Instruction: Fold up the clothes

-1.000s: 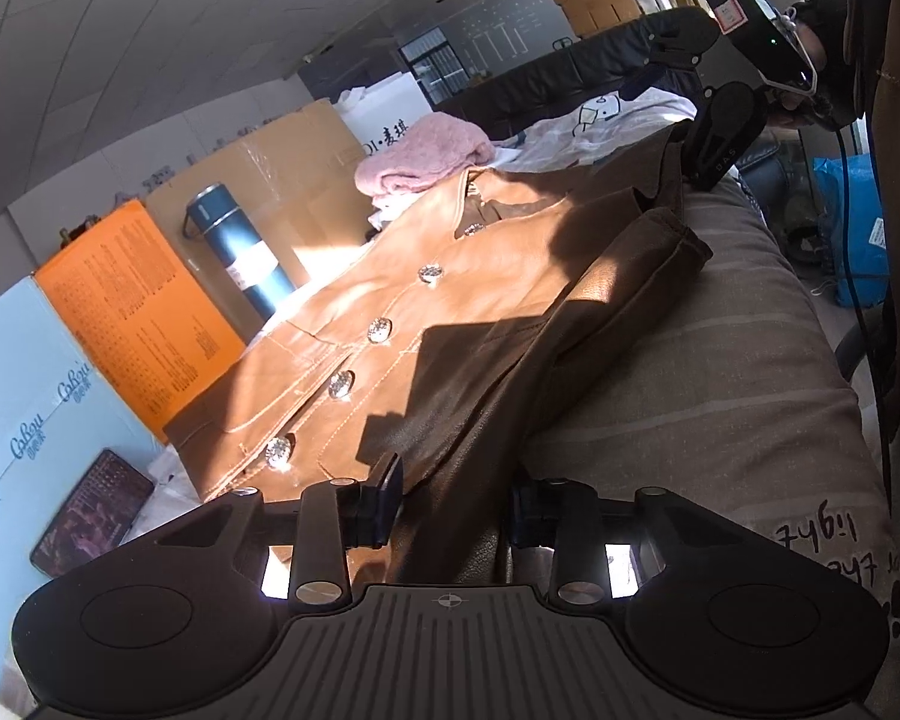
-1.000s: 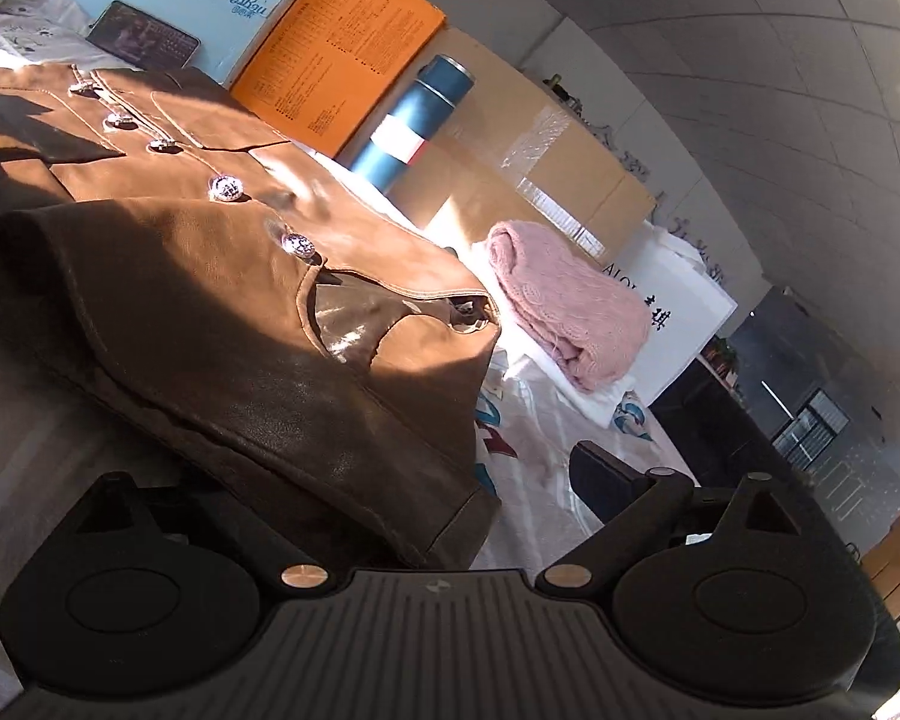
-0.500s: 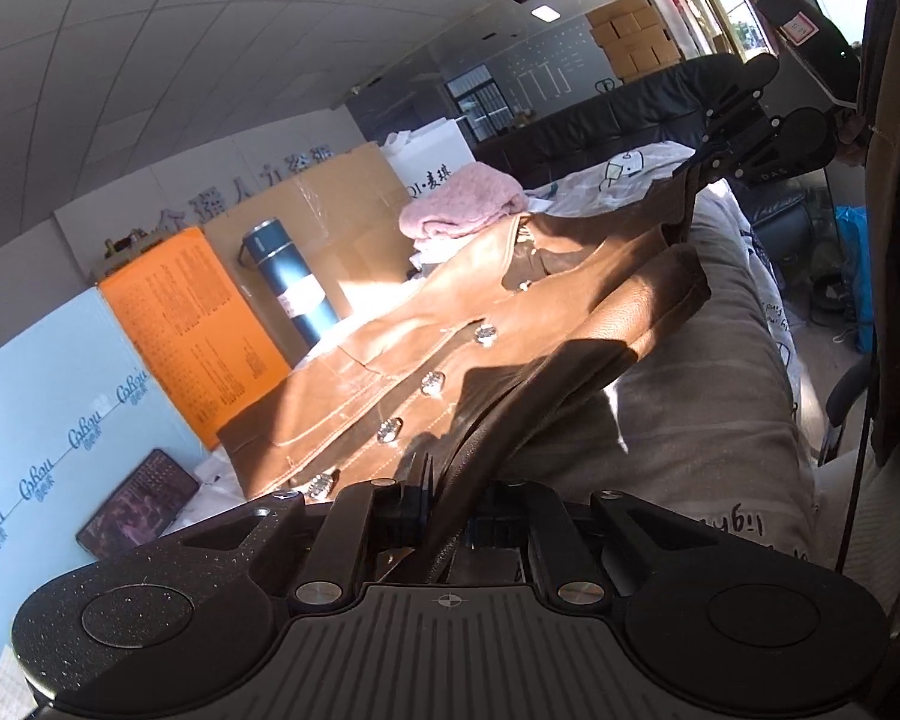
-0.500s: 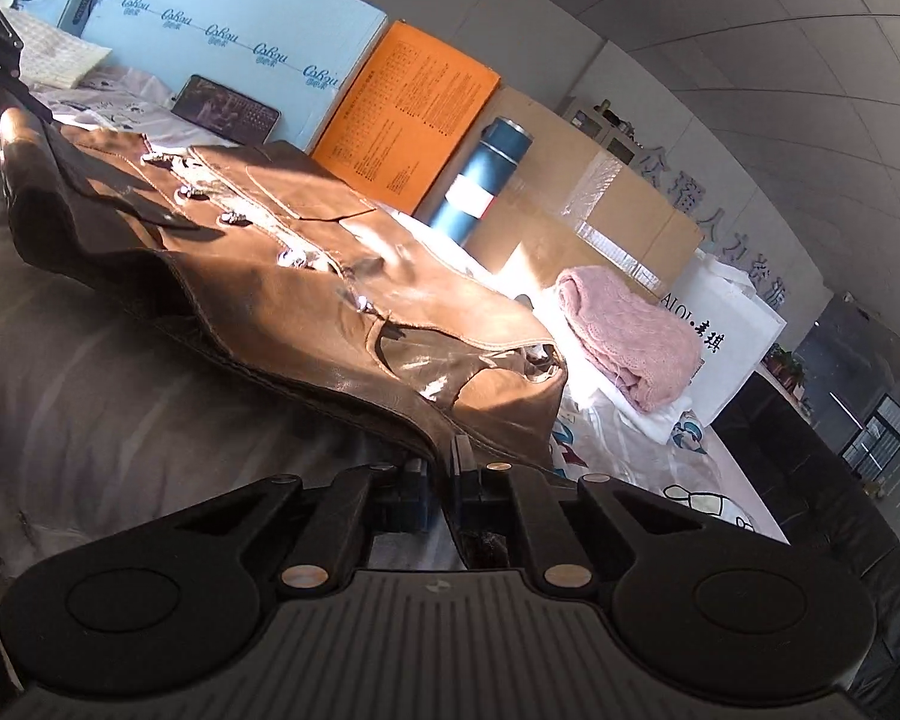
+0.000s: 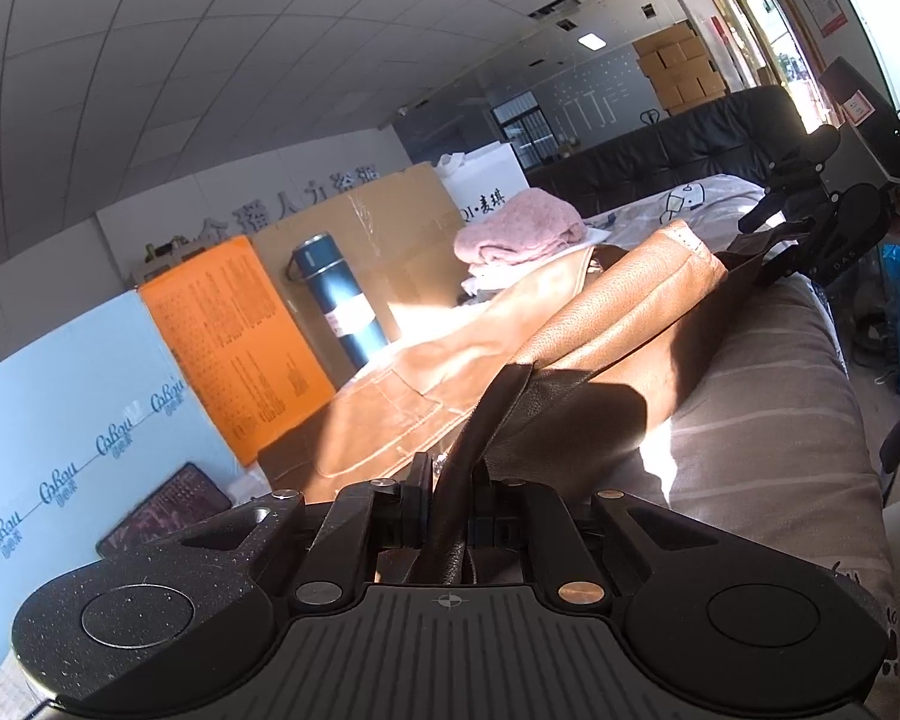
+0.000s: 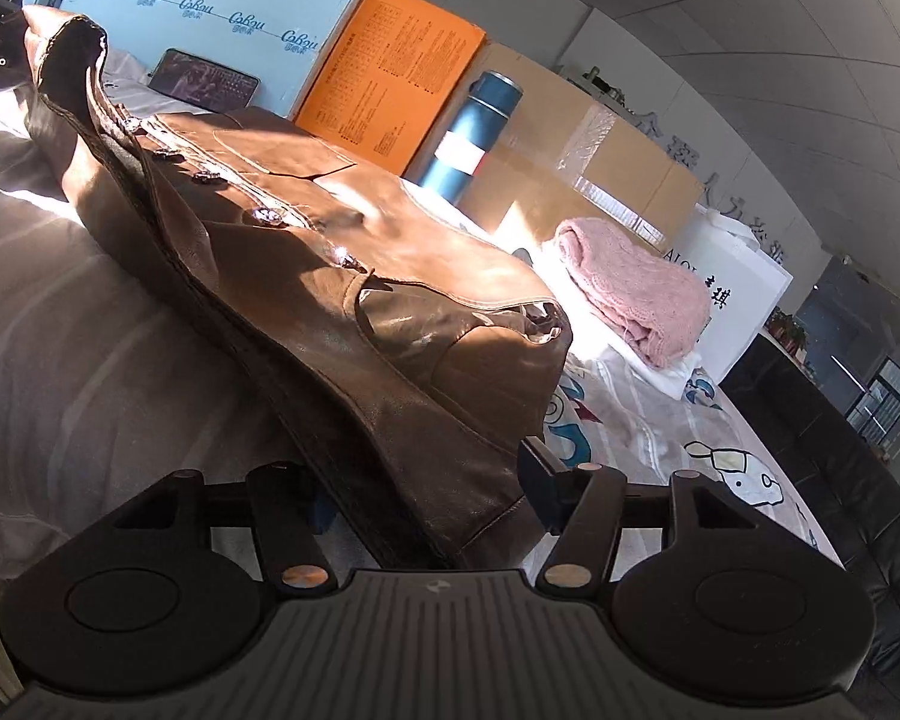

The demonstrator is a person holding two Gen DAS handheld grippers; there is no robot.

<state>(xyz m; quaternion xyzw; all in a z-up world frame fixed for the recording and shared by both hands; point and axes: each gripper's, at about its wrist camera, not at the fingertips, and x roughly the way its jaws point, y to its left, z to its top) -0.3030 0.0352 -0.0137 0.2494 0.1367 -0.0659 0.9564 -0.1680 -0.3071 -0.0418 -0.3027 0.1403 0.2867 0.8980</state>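
Note:
A brown leather jacket (image 5: 600,324) with silver buttons lies across the bed, its near side lifted. My left gripper (image 5: 453,501) is shut on the jacket's hem edge, which rises between the fingers. In the right wrist view the jacket (image 6: 342,276) stretches from the far left to my right gripper (image 6: 426,480). That gripper's jaws stand wide apart, with the jacket's shoulder end lying between them. The right gripper also shows in the left wrist view (image 5: 810,222) at the jacket's far end.
A folded pink sweater (image 6: 636,294) sits on white cloth behind the jacket. A blue flask (image 6: 474,132), an orange board (image 6: 390,66), cardboard and a light blue panel (image 5: 60,396) stand along the back. The bed has a grey striped cover (image 5: 768,420). A black sofa (image 5: 660,150) is beyond.
My right gripper was shut on the jacket's shoulder half a second ago and has opened. My left gripper stays shut on the hem and has raised it, folding the near side upward.

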